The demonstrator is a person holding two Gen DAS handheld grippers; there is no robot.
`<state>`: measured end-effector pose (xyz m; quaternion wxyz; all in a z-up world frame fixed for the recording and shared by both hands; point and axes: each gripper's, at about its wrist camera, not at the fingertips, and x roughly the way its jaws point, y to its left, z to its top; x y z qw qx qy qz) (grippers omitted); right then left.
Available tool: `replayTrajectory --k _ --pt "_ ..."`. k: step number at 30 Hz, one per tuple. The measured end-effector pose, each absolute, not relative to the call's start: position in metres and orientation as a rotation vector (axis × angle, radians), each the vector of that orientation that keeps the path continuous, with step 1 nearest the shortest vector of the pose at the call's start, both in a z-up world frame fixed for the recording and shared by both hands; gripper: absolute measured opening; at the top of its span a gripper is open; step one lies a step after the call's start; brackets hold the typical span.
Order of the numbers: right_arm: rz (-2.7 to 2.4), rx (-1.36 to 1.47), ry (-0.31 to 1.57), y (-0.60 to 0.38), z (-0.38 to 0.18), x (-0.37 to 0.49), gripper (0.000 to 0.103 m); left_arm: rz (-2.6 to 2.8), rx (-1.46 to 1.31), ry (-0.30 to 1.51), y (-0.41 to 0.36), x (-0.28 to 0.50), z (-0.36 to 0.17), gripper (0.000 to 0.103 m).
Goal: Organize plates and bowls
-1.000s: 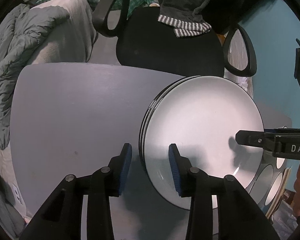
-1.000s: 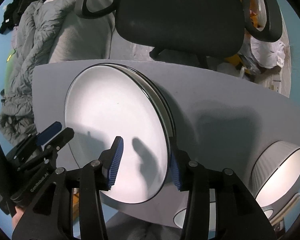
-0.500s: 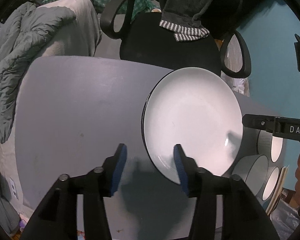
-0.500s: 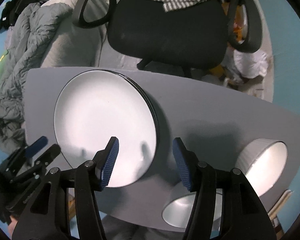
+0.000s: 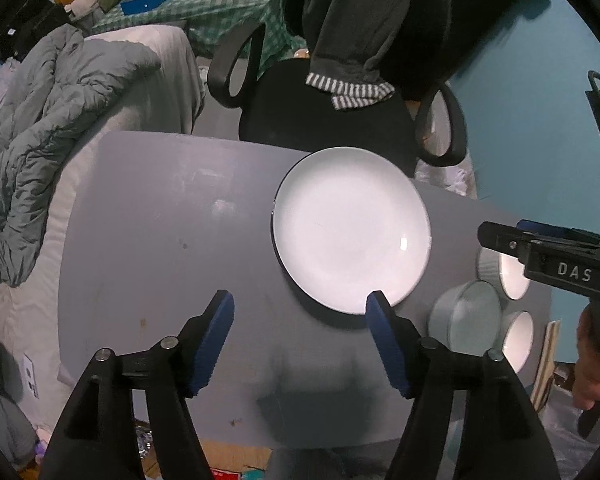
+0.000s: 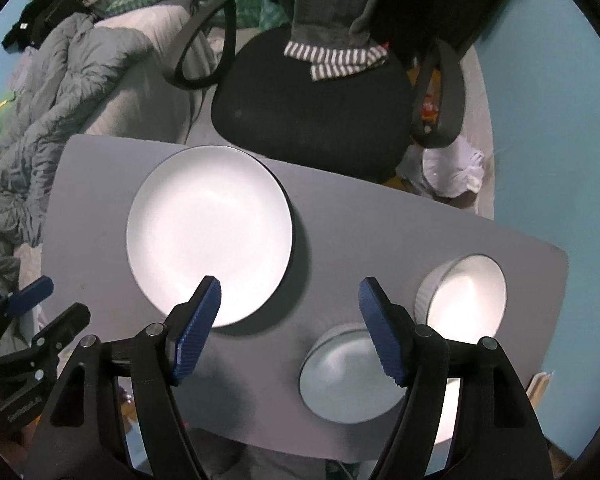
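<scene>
The stack of white plates [image 5: 350,230] lies flat on the grey table [image 5: 160,240], on the half nearest the black office chair [image 5: 328,120]. The left gripper [image 5: 300,314] hangs above the table with its blue pads spread wide; its jaws have just been opening and nothing is between them. Its right pad [image 5: 384,340] overlaps the near rim of the plates in this view, but does not press on them. The right gripper [image 6: 290,312] also points down at the table, jaws wide and just opened further, holding nothing. From its camera the plates [image 6: 210,232] sit towards the left pad [image 6: 198,324], clear of any grip. Three bowls stand at the table's right end, well apart from the plates: a white ribbed bowl [image 6: 464,296], a pale bowl [image 6: 348,376] beside it, and a third that is mostly hidden. A grey quilt [image 5: 52,128] lies beyond the table's left end.
</scene>
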<state>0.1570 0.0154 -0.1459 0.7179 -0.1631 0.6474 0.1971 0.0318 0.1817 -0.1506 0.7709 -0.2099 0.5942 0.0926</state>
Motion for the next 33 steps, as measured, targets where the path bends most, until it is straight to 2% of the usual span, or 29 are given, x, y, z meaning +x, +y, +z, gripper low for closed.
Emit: replayTrajectory --k 4,33 --pt "0.427 -0.35 1.382 0.011 -0.128 0.14 0.071 0.177 -0.457 1.253 0.174 0.016 -0.133 0.076" --pt "0.233 -0.14 1.219 -0.092 -0.042 0.036 0.072 -0.064 -0.264 1.161 0.087 -0.035 -0.062 0.076"
